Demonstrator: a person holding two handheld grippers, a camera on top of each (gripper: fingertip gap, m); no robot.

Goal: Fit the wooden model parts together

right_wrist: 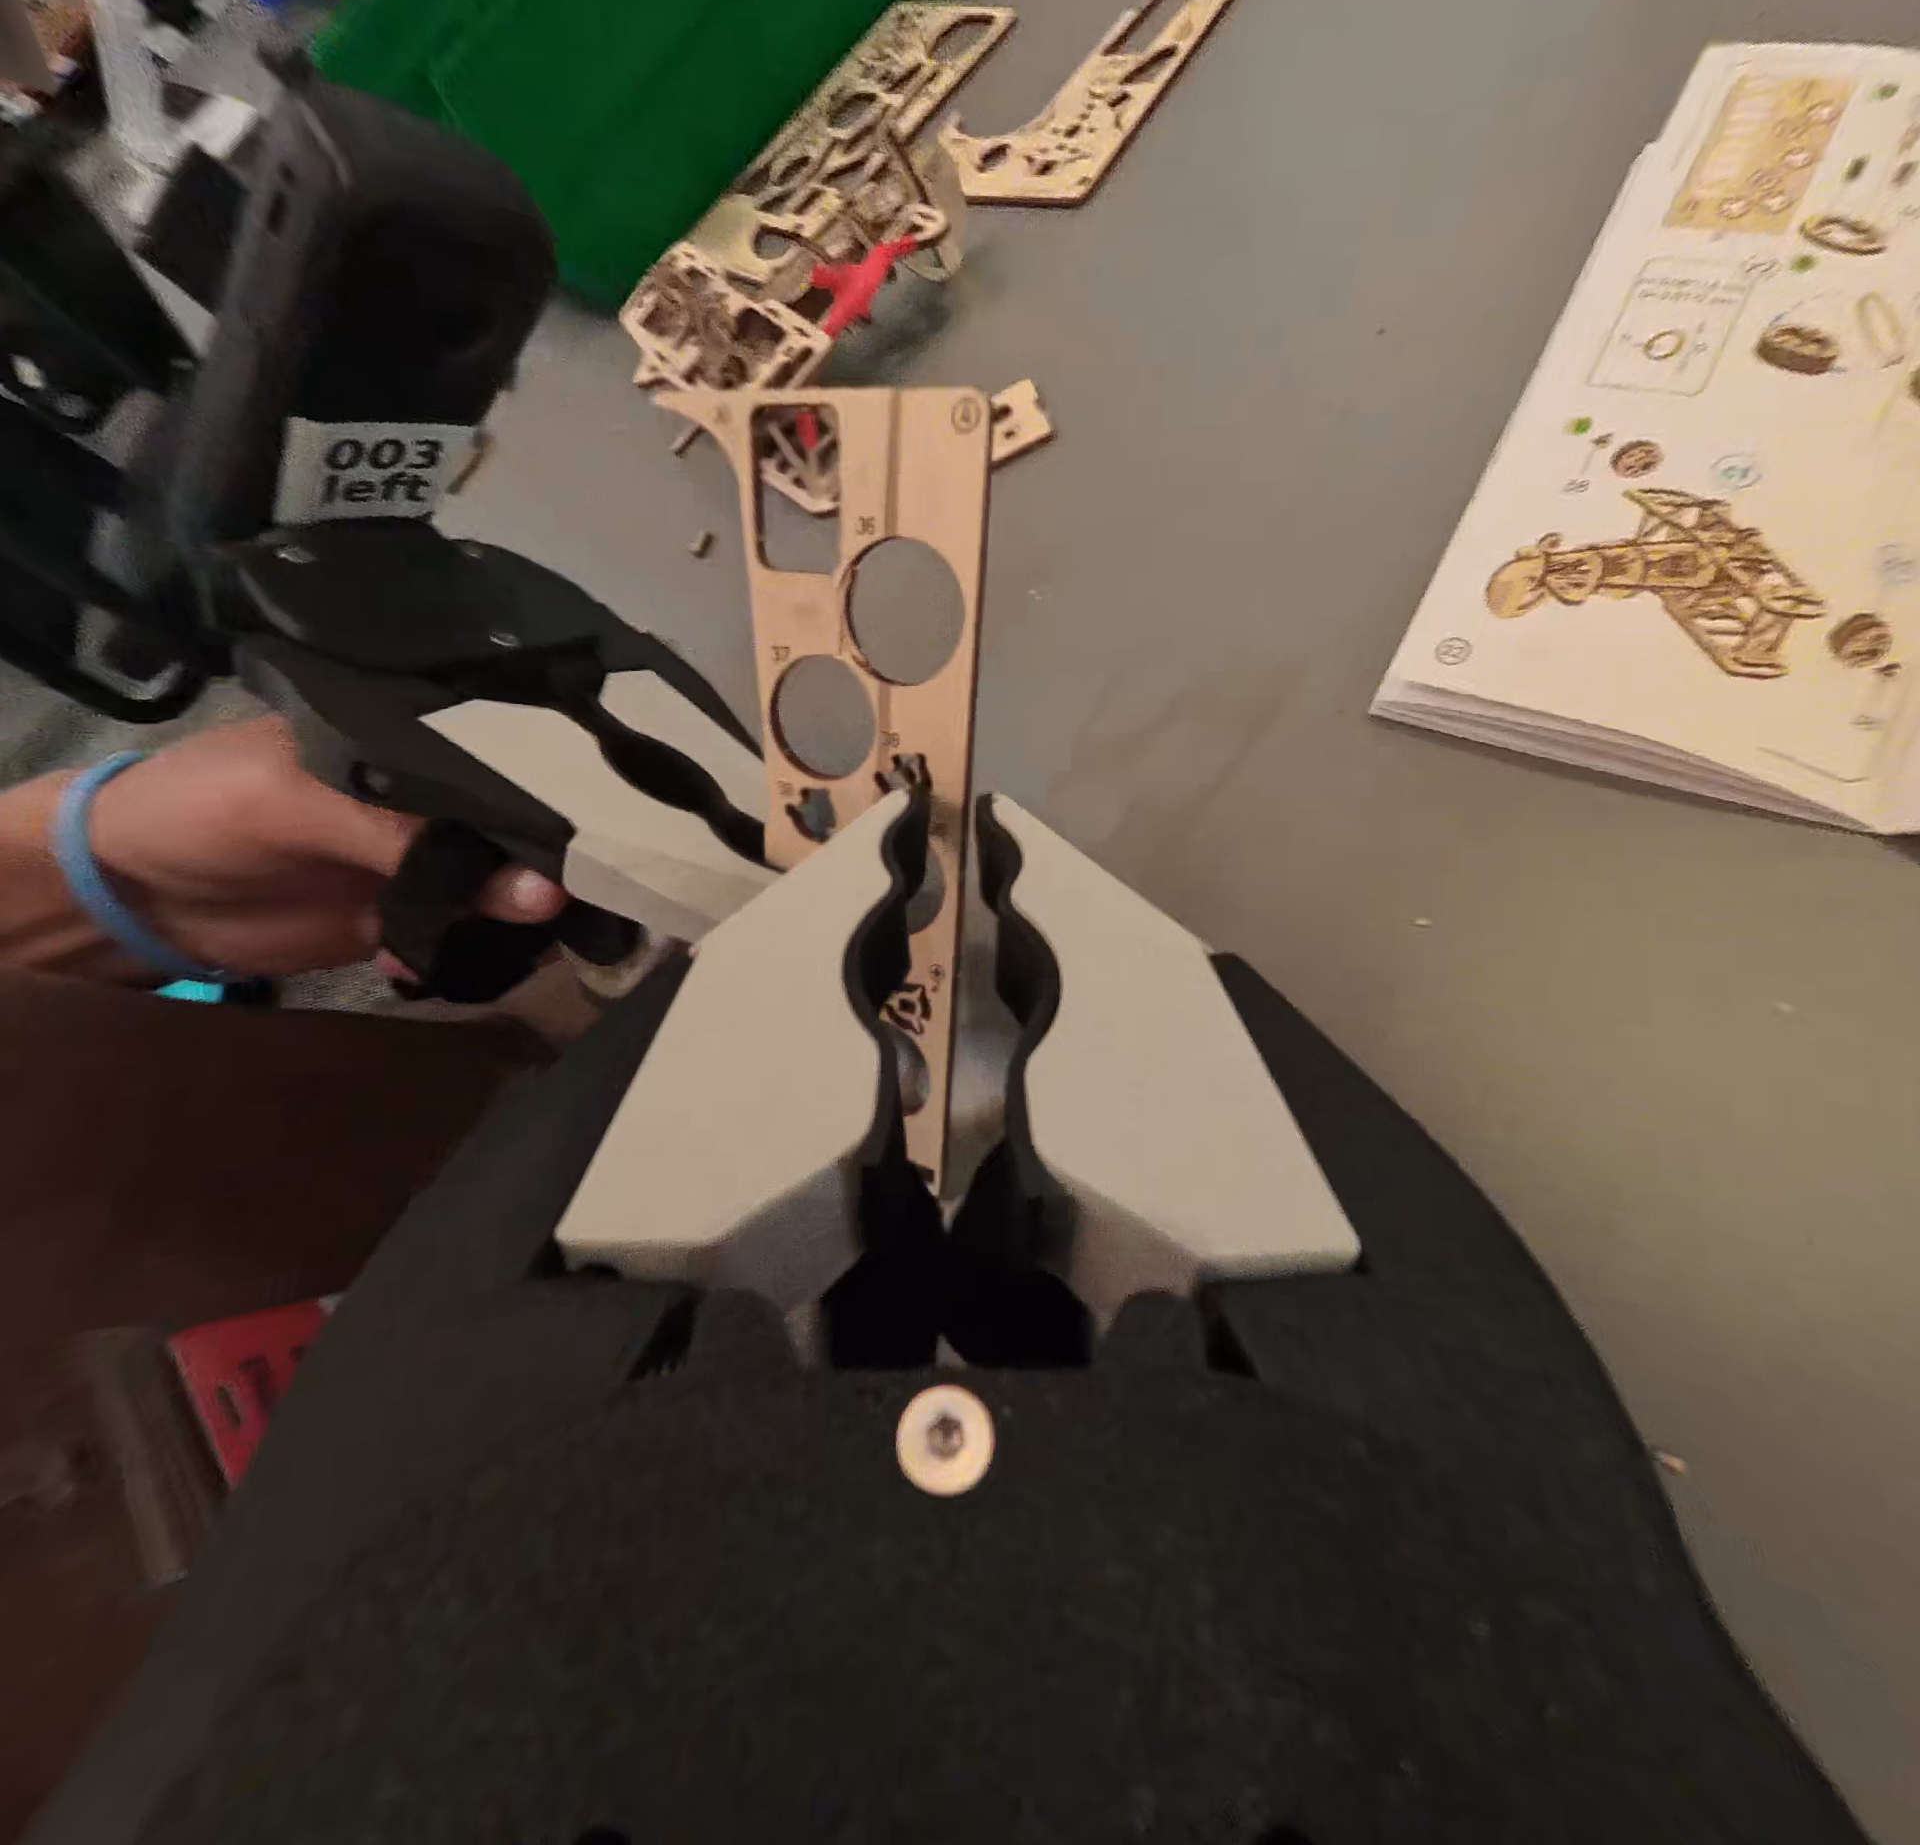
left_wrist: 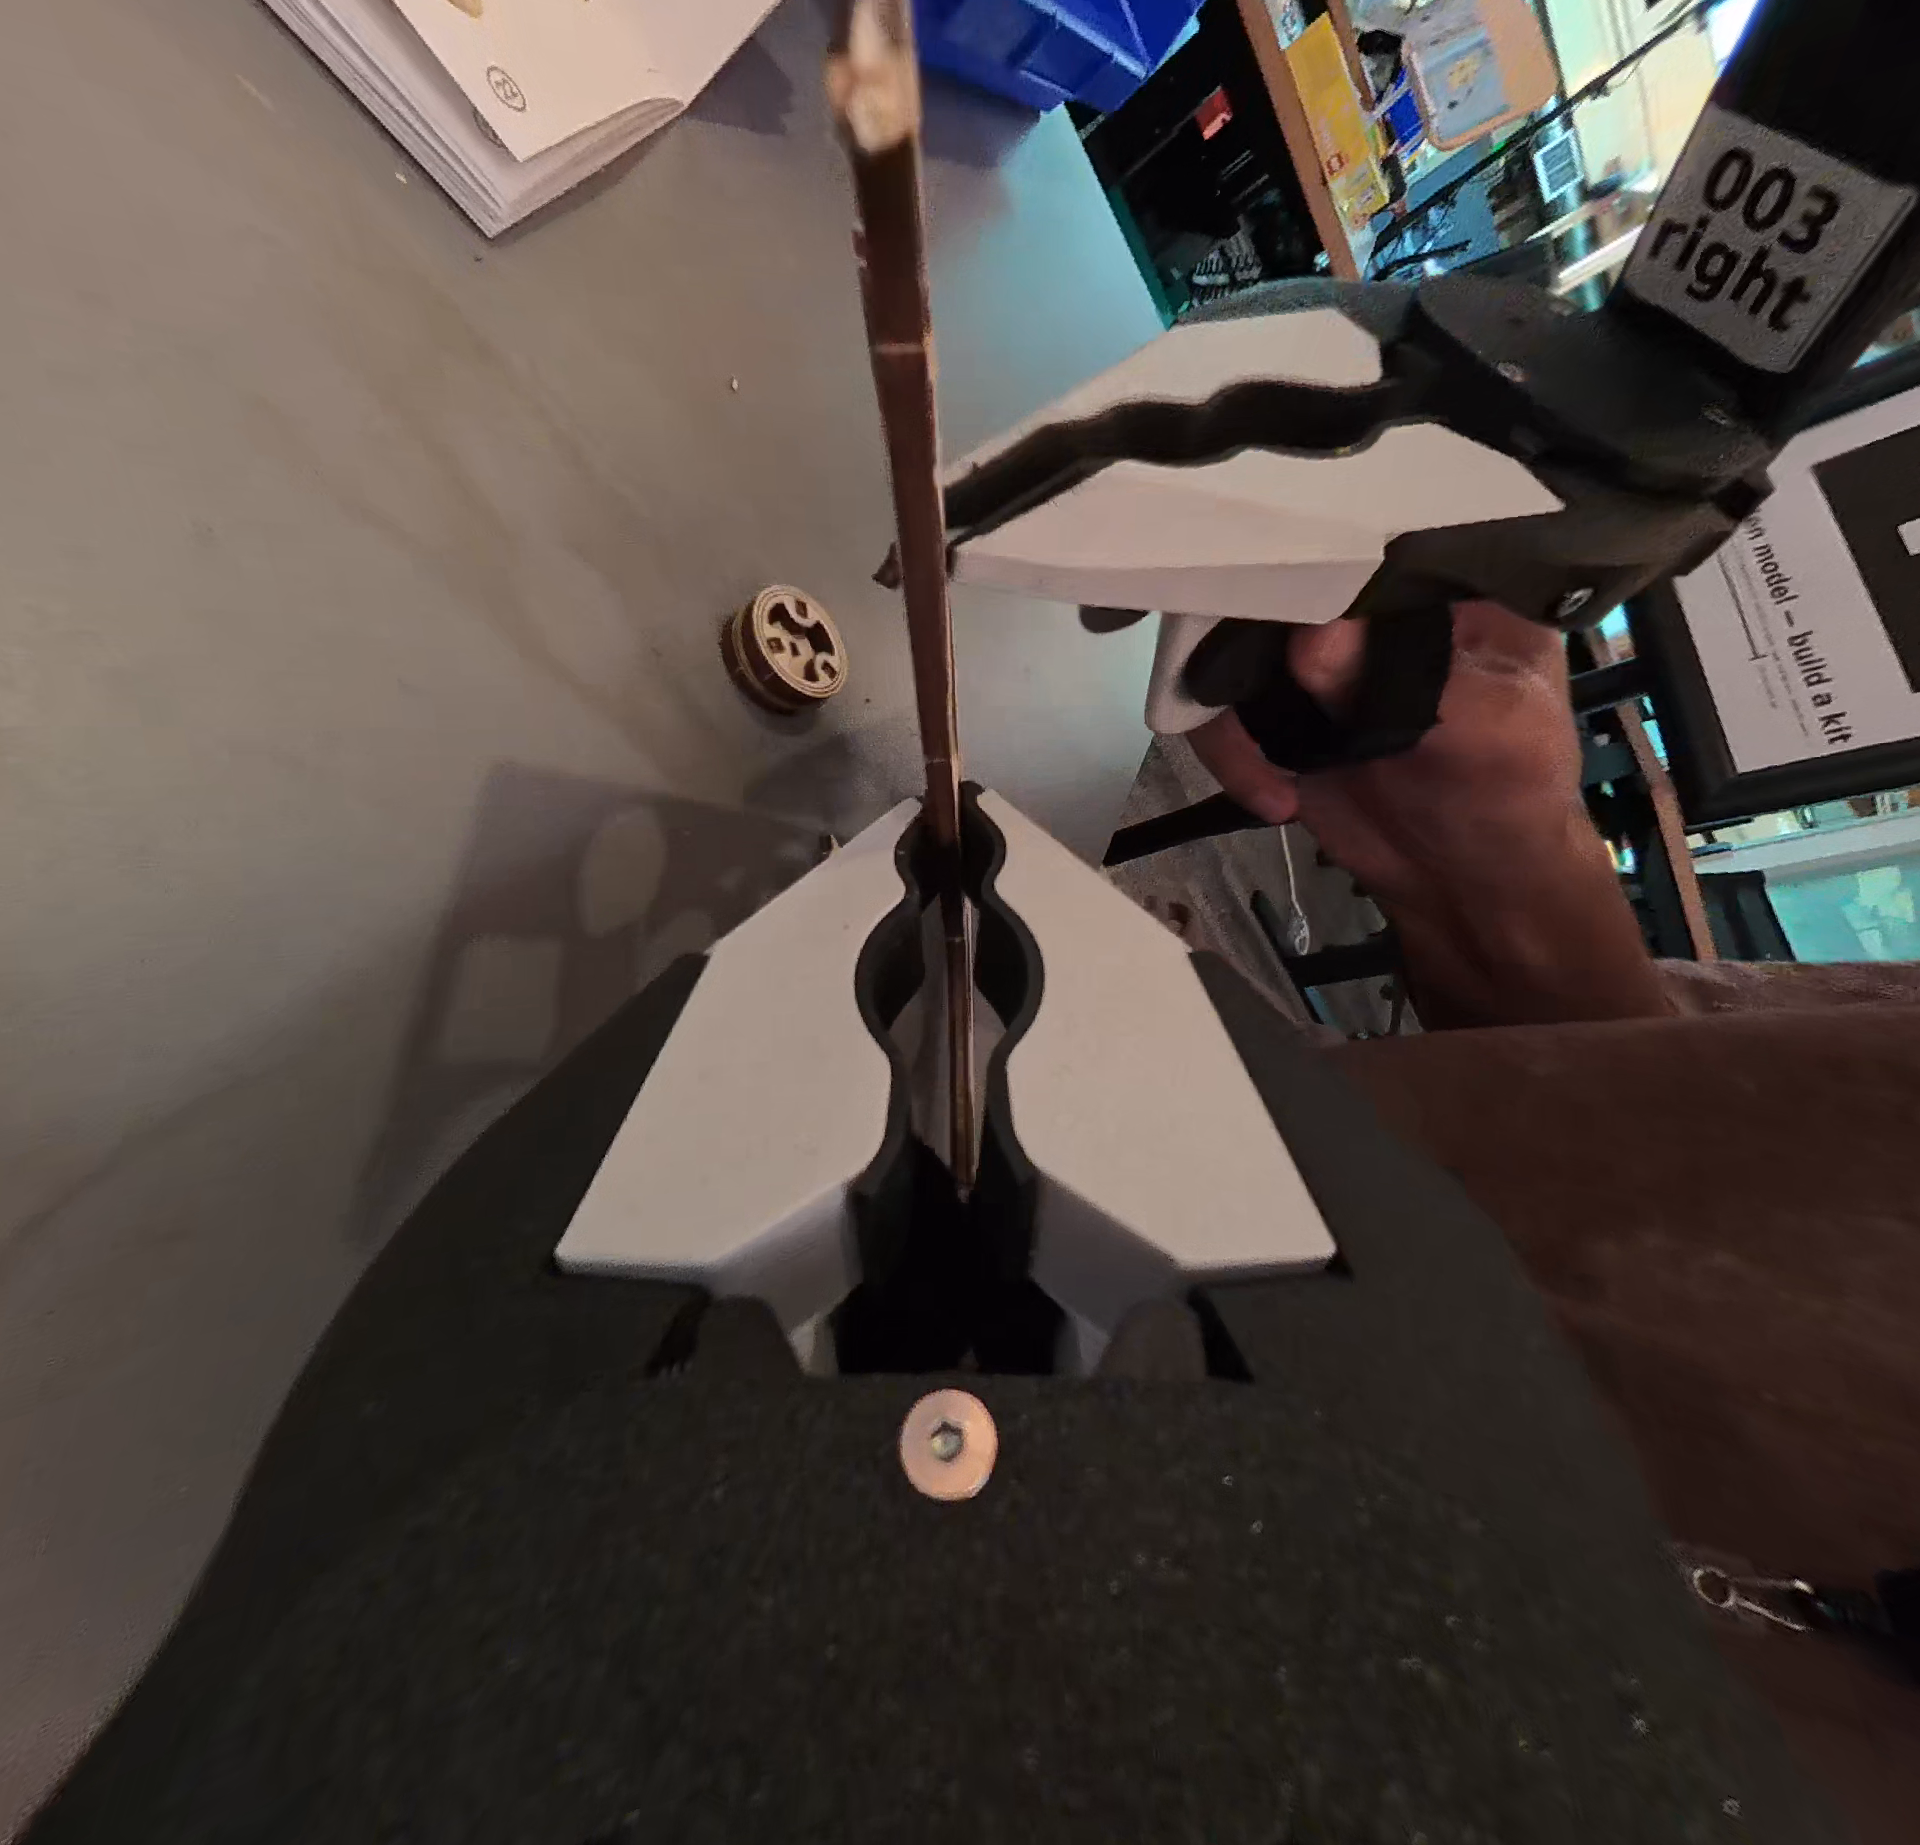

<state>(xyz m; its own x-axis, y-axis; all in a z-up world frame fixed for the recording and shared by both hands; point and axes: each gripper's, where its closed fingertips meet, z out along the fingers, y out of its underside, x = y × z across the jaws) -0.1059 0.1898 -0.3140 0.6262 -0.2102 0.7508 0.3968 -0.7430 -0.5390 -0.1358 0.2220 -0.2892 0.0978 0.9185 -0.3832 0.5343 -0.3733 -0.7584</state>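
Note:
A thin wooden part sheet point(right_wrist: 935, 486) with round punched holes is held upright above the grey table point(right_wrist: 1247, 652). In the left wrist view it shows edge-on point(left_wrist: 902, 341). My left gripper point(left_wrist: 951, 808) is shut on its lower end and also shows in the right wrist view point(right_wrist: 764, 845). My right gripper point(right_wrist: 948, 808) points at the sheet's face beside a small cut part point(right_wrist: 909, 769). Its jaws stand a narrow gap apart. In the left wrist view its tips point(left_wrist: 948, 533) touch the sheet. I cannot tell whether they pinch anything.
A round wooden wheel part point(left_wrist: 784, 663) lies on the table. An open instruction booklet point(right_wrist: 1683, 424) lies to the right. A partly built wooden model point(right_wrist: 758, 299) with a red piece, more part sheets point(right_wrist: 1101, 102), a green box point(right_wrist: 623, 60) and a blue bin point(left_wrist: 1070, 8) sit at the back. The left gripper's tips are roughly 5 cm from the right gripper's.

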